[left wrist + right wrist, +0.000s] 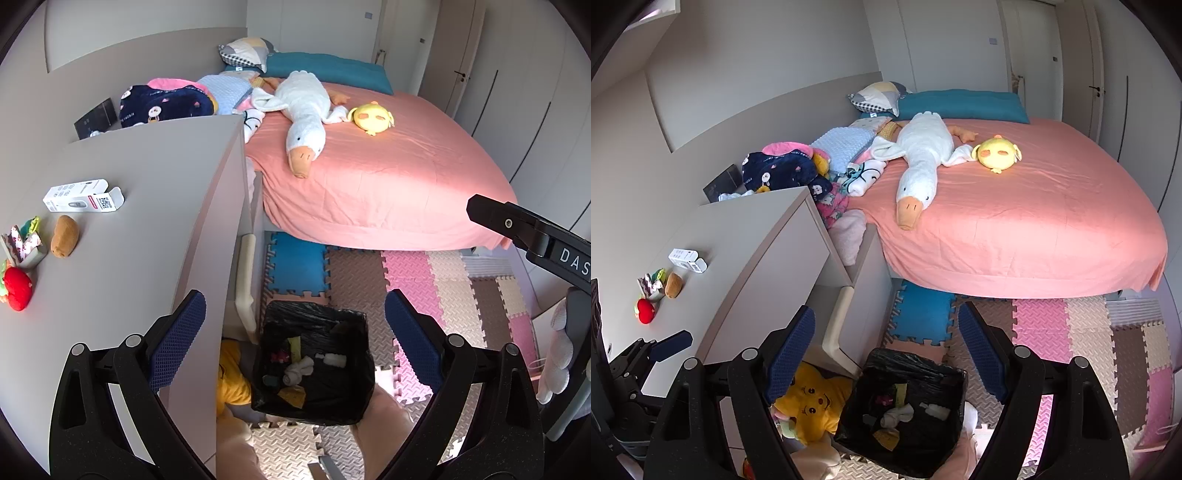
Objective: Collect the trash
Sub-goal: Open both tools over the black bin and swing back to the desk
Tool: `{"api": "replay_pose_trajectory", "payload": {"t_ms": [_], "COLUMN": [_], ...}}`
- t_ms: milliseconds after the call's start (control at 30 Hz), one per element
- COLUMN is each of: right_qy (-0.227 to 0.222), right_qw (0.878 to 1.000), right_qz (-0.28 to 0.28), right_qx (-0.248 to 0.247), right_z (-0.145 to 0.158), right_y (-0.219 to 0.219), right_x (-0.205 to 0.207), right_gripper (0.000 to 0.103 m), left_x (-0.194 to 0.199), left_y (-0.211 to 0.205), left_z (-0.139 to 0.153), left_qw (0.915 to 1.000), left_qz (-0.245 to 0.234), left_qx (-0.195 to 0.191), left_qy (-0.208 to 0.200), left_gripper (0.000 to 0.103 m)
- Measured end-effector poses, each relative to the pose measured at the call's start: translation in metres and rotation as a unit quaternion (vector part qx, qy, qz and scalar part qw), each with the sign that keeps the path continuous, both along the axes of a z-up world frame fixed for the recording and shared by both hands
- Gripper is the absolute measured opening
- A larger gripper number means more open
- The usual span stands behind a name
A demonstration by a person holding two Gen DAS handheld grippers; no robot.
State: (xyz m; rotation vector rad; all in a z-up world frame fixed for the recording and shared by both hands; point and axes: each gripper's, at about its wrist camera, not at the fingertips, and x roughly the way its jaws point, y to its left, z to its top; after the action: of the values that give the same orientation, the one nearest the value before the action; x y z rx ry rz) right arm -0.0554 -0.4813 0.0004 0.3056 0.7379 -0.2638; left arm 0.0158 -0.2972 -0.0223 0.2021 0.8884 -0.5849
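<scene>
A bin lined with a black bag [314,365] stands on the foam floor mat beside the grey dresser; it holds crumpled white paper, a small white bottle and yellow and red scraps. It also shows in the right wrist view [905,413]. My left gripper [295,332] is open and empty above the bin. My right gripper [886,350] is open and empty, also above the bin; its body shows at the right edge of the left wrist view. An open white carton [81,195] lies on the dresser top [147,206], also seen in the right wrist view [687,260].
On the dresser's left are a brown plush [64,236], a red plush [16,288] and a small patterned box [22,247]. A pink bed [369,177] carries a white goose plush [304,122] and a yellow plush [371,118]. A yellow star plush [812,402] lies beside the bin.
</scene>
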Motion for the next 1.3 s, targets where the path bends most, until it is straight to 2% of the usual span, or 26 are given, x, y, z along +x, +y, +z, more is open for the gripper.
{"api": "replay_pose_trajectory", "payload": {"t_ms": [500, 800, 1300], "right_qy": [-0.007, -0.004, 0.007], "right_qw": [0.999, 0.996, 0.987], "right_qz": [0.049, 0.092, 0.159], "right_qx": [0.006, 0.003, 0.007], "right_z": [-0.001, -0.001, -0.013], "right_y": [0.044, 0.09, 0.157], "right_x": [0.025, 0.052, 0.096], "right_gripper": [0.08, 0.08, 0.08], "left_x": [0.012, 0.027, 0.052], "left_y": [0.039, 0.089, 0.162], "left_z": [0.002, 0.005, -0.002], "left_qw": [0.9994, 0.997, 0.9884], "left_qz": [0.033, 0.077, 0.152], "left_qx": [-0.008, -0.005, -0.001], "left_qy": [-0.001, -0.008, -0.003], "left_gripper": [0.094, 0.094, 0.094]}}
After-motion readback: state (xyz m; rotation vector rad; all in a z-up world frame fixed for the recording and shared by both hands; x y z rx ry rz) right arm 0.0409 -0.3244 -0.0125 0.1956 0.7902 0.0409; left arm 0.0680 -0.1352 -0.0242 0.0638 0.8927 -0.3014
